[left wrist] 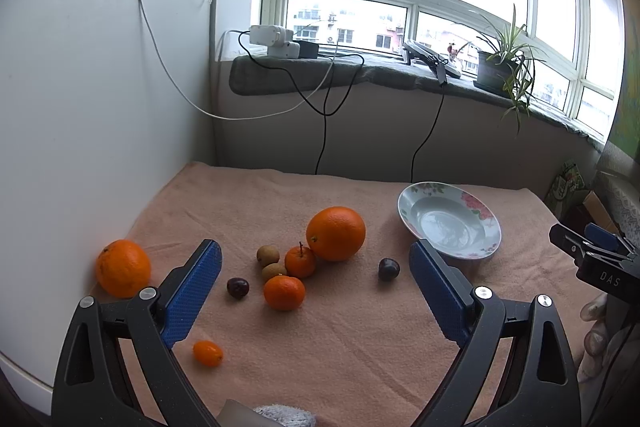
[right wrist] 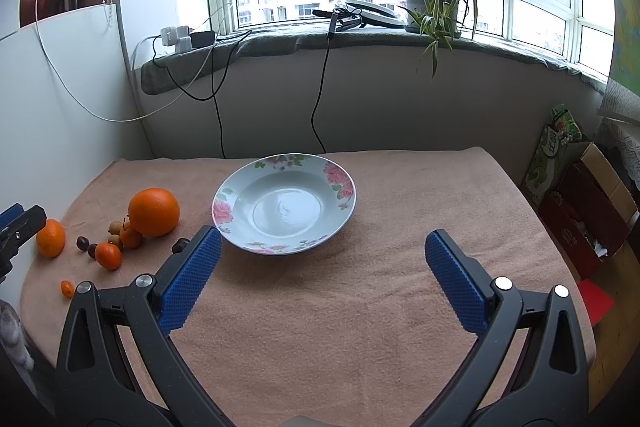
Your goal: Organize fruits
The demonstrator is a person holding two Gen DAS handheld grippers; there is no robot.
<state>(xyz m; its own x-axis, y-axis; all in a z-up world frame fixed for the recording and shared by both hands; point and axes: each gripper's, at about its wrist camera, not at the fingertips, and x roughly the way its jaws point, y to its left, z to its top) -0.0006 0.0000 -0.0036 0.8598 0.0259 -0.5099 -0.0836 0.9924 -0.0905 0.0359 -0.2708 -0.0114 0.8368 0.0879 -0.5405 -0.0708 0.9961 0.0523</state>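
Observation:
A large orange (left wrist: 336, 233) (right wrist: 154, 211) sits mid-table on the pink cloth. Beside it lie two small tangerines (left wrist: 284, 292) (right wrist: 108, 255), two brown longans (left wrist: 267, 255), two dark plums (left wrist: 389, 269), a kumquat (left wrist: 208, 353) (right wrist: 67, 288) and another orange (left wrist: 123, 268) (right wrist: 51, 238) by the white wall. An empty floral plate (left wrist: 486, 229) (right wrist: 340, 187) stands to the right of the fruit. My left gripper (left wrist: 316, 251) is open and empty, above the fruit cluster. My right gripper (right wrist: 322, 241) is open and empty, just in front of the plate.
A white panel (left wrist: 80, 107) walls the table's left side. Cables hang from the windowsill (left wrist: 360, 71) behind the table, where a potted plant (right wrist: 436, 7) stands. Boxes (right wrist: 580, 203) sit on the floor past the table's right edge.

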